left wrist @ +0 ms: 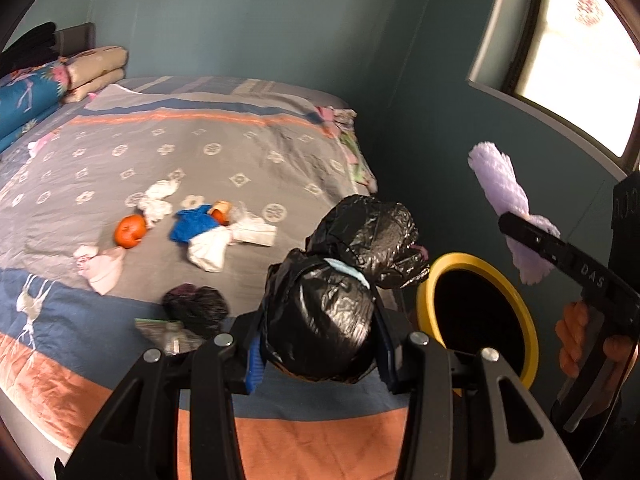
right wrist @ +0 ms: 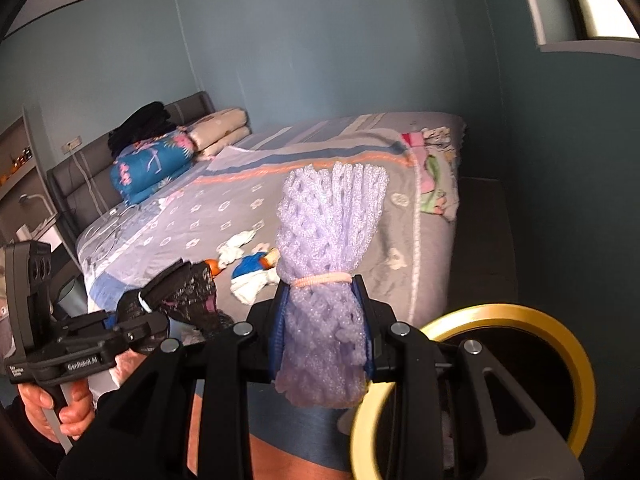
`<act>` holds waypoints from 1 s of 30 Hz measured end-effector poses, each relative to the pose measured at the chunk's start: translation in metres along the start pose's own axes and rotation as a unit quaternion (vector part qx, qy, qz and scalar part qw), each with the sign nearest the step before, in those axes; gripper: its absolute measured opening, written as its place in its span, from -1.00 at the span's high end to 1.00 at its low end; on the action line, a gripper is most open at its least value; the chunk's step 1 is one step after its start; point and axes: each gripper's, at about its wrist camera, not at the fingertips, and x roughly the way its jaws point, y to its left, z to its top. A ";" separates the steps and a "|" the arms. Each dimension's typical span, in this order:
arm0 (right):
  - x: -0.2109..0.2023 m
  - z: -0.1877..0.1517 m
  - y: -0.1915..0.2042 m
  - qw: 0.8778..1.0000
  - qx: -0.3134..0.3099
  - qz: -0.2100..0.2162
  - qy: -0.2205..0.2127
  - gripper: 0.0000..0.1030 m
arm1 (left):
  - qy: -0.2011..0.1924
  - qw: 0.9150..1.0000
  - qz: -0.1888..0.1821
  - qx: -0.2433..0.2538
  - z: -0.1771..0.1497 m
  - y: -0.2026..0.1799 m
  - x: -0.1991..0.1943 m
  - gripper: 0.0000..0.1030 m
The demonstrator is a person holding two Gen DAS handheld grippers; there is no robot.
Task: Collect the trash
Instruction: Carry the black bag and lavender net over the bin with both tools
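Jaws on the left gripper [left wrist: 320, 332] pinch a crumpled black bag [left wrist: 344, 276], glossy, bunched in two lumps, with a bit of pale blue showing at the fold; it hangs over the bed [left wrist: 224, 148] edge, just beside the bin [left wrist: 476, 316]. Jaws on the right gripper [right wrist: 322, 320] pinch a purple foam net [right wrist: 332, 248], mesh-like, tied at the waist with one pale band [right wrist: 322, 280], its top fanned out, held near the bin too. One bin, yellow rim, dark inside, on the floor at the bed's corner. Two hands visible, one per grip: right hand [left wrist: 580, 336], left hand [right wrist: 60, 408]. On the bed: one whole orange [left wrist: 130, 232], a second orange piece partly hidden by one blue rag [left wrist: 196, 224], about four white tissue wads [left wrist: 160, 200], one pinkish wad [left wrist: 100, 266], one more dark bag [left wrist: 196, 306] near the front edge, one flat wrapper [left wrist: 160, 330] beside it, blurred. At the headboard: one blue quilt [right wrist: 152, 164], folded beige bedding [right wrist: 220, 132], dark clothes [right wrist: 140, 124] on top.
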 end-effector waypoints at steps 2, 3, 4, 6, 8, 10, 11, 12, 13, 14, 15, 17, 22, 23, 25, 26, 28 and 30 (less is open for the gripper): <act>-0.005 0.001 -0.008 1.000 0.004 -0.012 -0.005 0.44 | 0.008 1.000 -0.006 0.009 -0.001 -0.009 0.004 0.21; -0.008 0.002 -0.013 1.000 0.007 -0.022 -0.010 0.44 | 0.012 1.000 -0.008 0.014 -0.001 -0.014 0.006 0.21; -0.012 0.002 -0.017 0.999 0.010 -0.033 -0.017 0.44 | 0.016 1.000 -0.011 0.020 -0.001 -0.019 0.009 0.21; -0.018 0.003 -0.029 0.998 0.020 -0.047 -0.024 0.44 | 0.020 0.999 -0.013 0.030 -0.001 -0.027 0.014 0.21; -0.020 0.003 -0.038 0.998 0.030 -0.051 -0.023 0.44 | 0.026 0.999 -0.019 0.037 -0.001 -0.036 0.019 0.21; -0.022 0.002 -0.048 0.997 0.038 -0.058 -0.023 0.43 | 0.032 0.998 -0.027 0.044 -0.001 -0.045 0.025 0.21; -0.022 0.002 -0.052 0.997 0.040 -0.061 -0.023 0.43 | 0.033 0.998 -0.031 0.049 0.000 -0.051 0.029 0.21; -0.023 0.001 -0.057 0.997 0.043 -0.064 -0.021 0.43 | 0.036 0.997 -0.037 0.055 0.000 -0.058 0.033 0.21; -0.023 0.000 -0.062 0.997 0.046 -0.065 -0.018 0.43 | 0.037 0.997 -0.041 0.059 0.001 -0.063 0.036 0.21; -0.022 -0.002 -0.067 0.996 0.051 -0.065 -0.013 0.43 | 0.038 0.996 -0.047 0.065 0.001 -0.070 0.040 0.21; -0.021 -0.002 -0.072 0.996 0.054 -0.065 -0.009 0.43 | 0.040 0.995 -0.053 0.072 0.001 -0.078 0.044 0.21; -0.018 -0.005 -0.082 0.996 0.064 -0.064 0.001 0.43 | 0.047 0.993 -0.061 0.084 0.000 -0.091 0.051 0.21; -0.015 -0.015 -0.109 0.994 0.094 -0.060 0.019 0.43 | 0.077 0.988 -0.073 0.110 -0.011 -0.119 0.074 0.20; -0.014 -0.017 -0.114 0.993 0.099 -0.061 0.020 0.43 | 0.083 0.987 -0.074 0.113 -0.013 -0.121 0.078 0.20; -0.015 -0.021 -0.120 0.992 0.109 -0.059 0.023 0.43 | 0.097 0.985 -0.078 0.117 -0.019 -0.126 0.086 0.20; -0.014 -0.023 -0.124 0.992 0.114 -0.056 0.025 0.43 | 0.105 0.984 -0.079 0.119 -0.022 -0.129 0.090 0.20; -0.010 -0.026 -0.129 0.991 0.122 -0.050 0.030 0.43 | 0.116 0.982 -0.082 0.125 -0.028 -0.136 0.097 0.20; -0.007 -0.028 -0.132 0.990 0.127 -0.049 0.033 0.43 | 0.119 0.981 -0.081 0.130 -0.030 -0.139 0.100 0.20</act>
